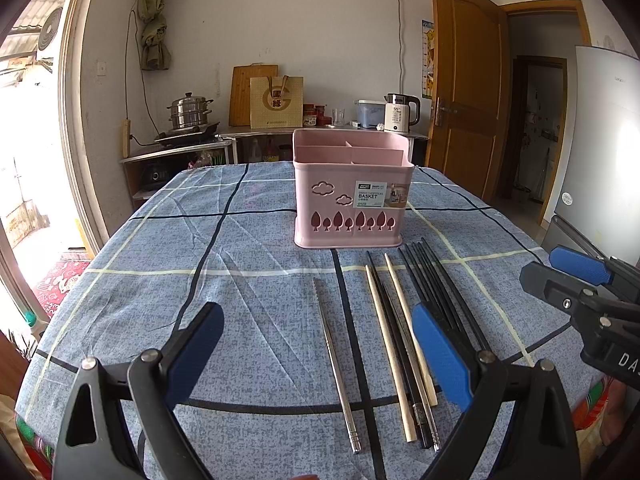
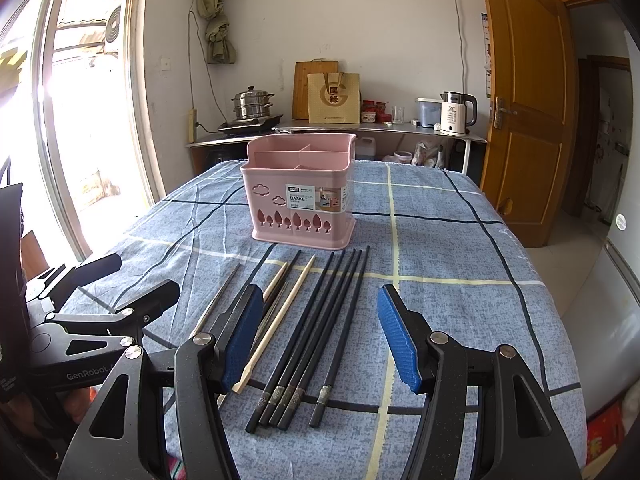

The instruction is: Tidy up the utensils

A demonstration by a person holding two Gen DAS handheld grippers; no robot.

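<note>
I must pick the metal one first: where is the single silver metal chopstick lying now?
The single silver metal chopstick lies on the blue checked tablecloth, leftmost of the row, left of the pale wooden chopsticks, in front of the pink plastic basket.

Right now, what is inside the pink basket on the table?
Over the rim of the pink basket, only pink divider walls show, splitting it into compartments; no utensil sticks out. Its front wall hides the bottoms. The chopsticks lie on the tablecloth in front.

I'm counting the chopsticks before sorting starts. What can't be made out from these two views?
- Left wrist: black chopsticks partly hidden behind left gripper finger.
- Right wrist: metal chopstick lower end hidden by right gripper finger.
- Pink basket: compartment floors hidden by its walls.
</note>
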